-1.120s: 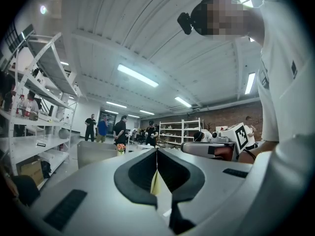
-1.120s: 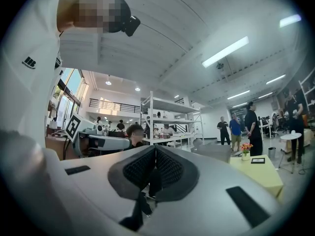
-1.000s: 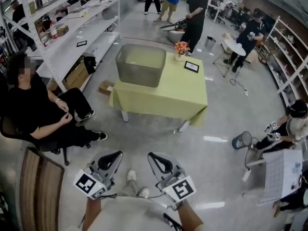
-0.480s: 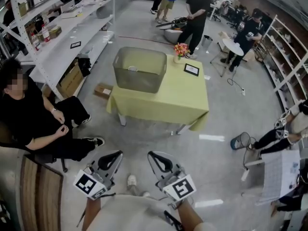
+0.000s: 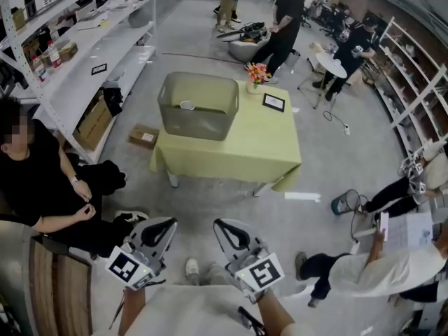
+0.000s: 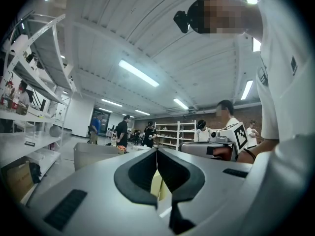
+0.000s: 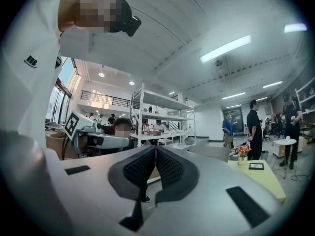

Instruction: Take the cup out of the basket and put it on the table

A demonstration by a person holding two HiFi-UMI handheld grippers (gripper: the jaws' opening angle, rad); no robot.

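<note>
Left gripper (image 5: 158, 232) and right gripper (image 5: 234, 235) hang low, well back from the table (image 5: 255, 144), both pinched closed on nothing. Cup (image 5: 187, 105) sits inside the basket (image 5: 198, 120) up there.

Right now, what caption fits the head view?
Left gripper and right gripper shut, empty; cup in the basket on the yellow table ahead.

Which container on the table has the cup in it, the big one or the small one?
The large grey basket: the white cup sits inside it. The small vase beside it holds only flowers.
</note>
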